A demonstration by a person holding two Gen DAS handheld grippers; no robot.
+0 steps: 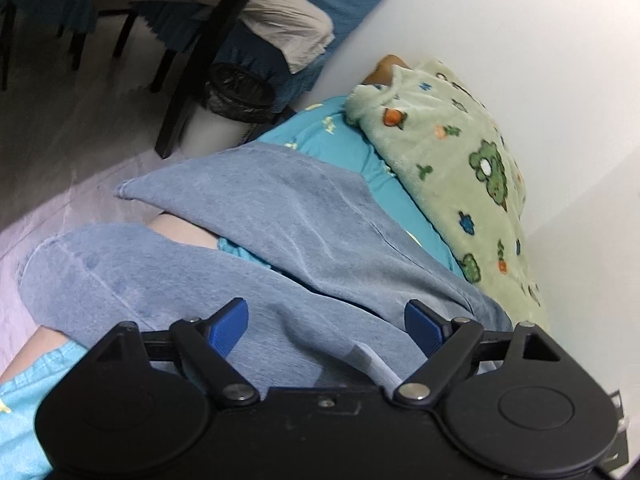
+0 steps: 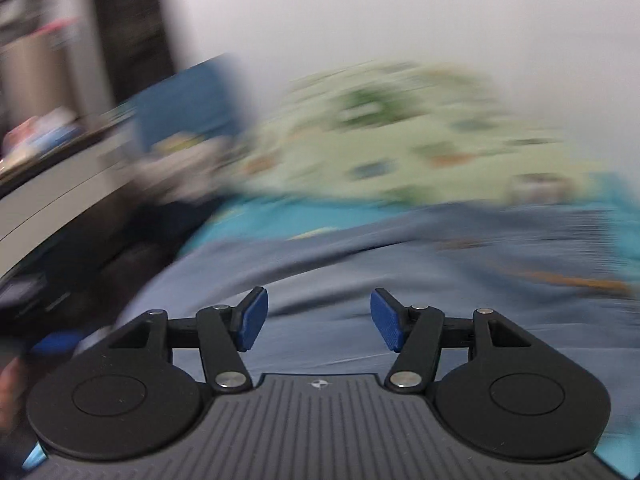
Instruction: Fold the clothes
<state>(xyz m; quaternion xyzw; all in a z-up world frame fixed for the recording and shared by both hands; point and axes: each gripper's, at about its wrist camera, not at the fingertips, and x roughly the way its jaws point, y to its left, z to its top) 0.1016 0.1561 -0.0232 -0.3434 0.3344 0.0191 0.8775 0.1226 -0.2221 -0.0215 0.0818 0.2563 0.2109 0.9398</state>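
White wall (image 1: 520, 40): fills the upper right of the left view. Turquoise bedsheet (image 1: 348, 140): spread beneath the clothes. Blue denim garment (image 1: 280, 224): laid across frame centre, its long axis running from lower right to upper left, a white label (image 1: 376, 364) showing, unreadable. Green patterned fleece blanket (image 1: 460, 168): right, beside the wall. Left tongs (image 1: 326, 330): spread wide over the denim, nothing held. Right tongs (image 2: 318, 318): likewise apart, empty; that view is blurred.

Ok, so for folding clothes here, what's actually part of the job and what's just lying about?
Part of the job:
blue denim garment
left gripper, open above the denim
right gripper, open

Just lying about:
green cartoon-print blanket
turquoise sheet
black-lined bin
beige cloth on the chair
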